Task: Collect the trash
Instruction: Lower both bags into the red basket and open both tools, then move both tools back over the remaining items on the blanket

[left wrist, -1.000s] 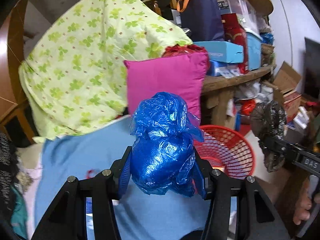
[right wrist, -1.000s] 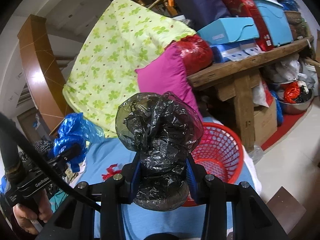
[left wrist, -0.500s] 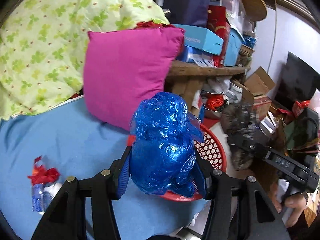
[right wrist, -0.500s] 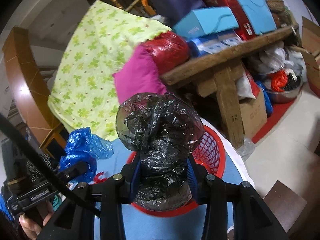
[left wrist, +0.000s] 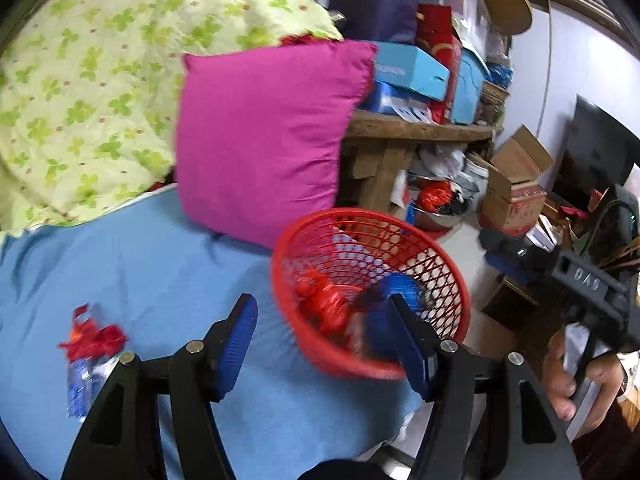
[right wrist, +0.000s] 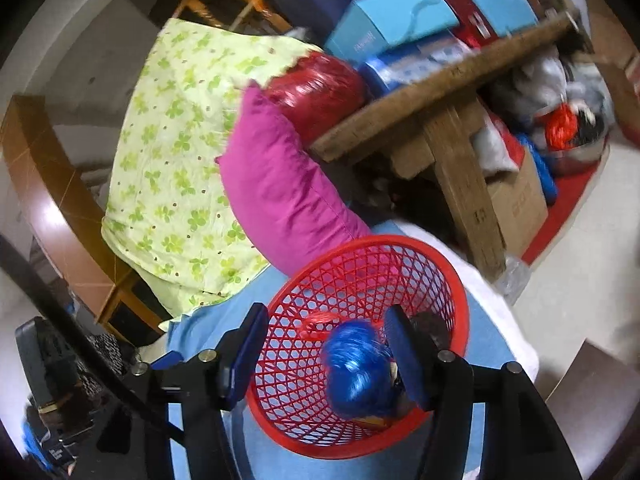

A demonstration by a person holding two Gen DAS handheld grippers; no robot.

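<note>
Both hand-held grippers, left (left wrist: 324, 340) and right (right wrist: 324, 350), are opening, empty; next we pinch the light crinkly wrapper (left wrist: 90, 344) at 9 o'clock by its red knot.

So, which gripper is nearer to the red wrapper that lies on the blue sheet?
Left. The left gripper hangs beside the red wrapper; the right gripper is over the red basket, jaws opening.

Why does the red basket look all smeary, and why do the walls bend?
Left wrist view: the red basket and the bags in it are streaked by motion blur. Right wrist view: the blue bag is smeared too. Both views: the fisheye lens bends straight edges and darkens the corners.
</note>
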